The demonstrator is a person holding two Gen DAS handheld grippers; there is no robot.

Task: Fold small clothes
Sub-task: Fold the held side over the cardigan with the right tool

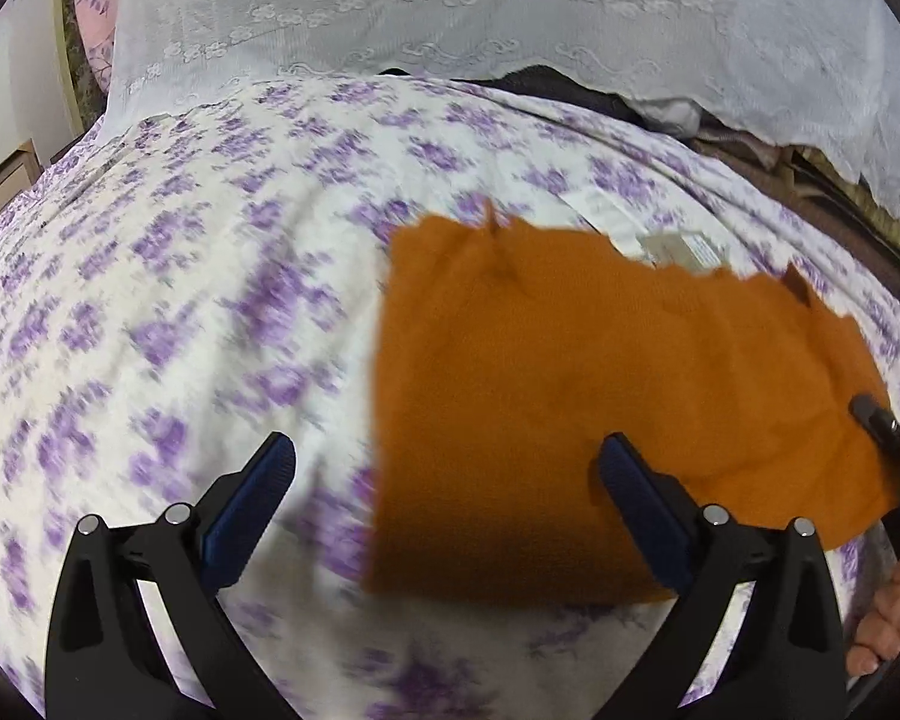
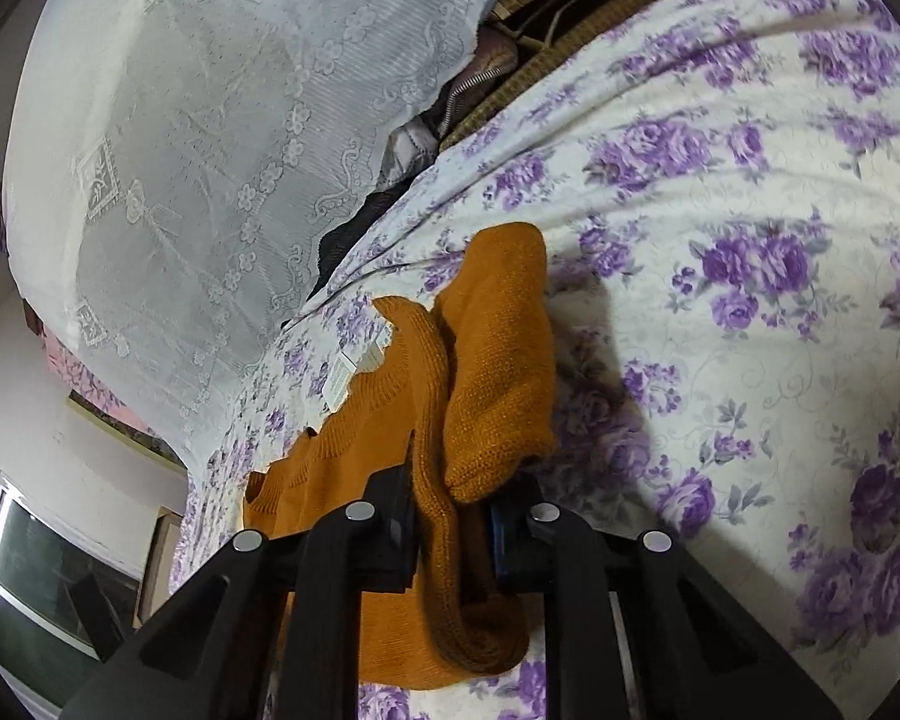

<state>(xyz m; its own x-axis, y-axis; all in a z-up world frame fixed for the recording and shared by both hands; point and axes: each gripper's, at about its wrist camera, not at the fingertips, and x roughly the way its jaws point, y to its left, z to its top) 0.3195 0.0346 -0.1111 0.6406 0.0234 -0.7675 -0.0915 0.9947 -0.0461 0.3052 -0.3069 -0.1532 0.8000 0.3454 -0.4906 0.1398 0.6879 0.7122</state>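
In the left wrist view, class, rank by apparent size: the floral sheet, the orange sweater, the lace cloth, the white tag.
1. Floral sheet
2. Orange sweater and lace cloth: too alike to rank; the sweater lies nearer the camera.
3. White tag

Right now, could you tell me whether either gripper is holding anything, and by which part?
The right gripper pinches the orange knitted sweater at a bunched edge by its sleeve. The left gripper is open, holding nothing.
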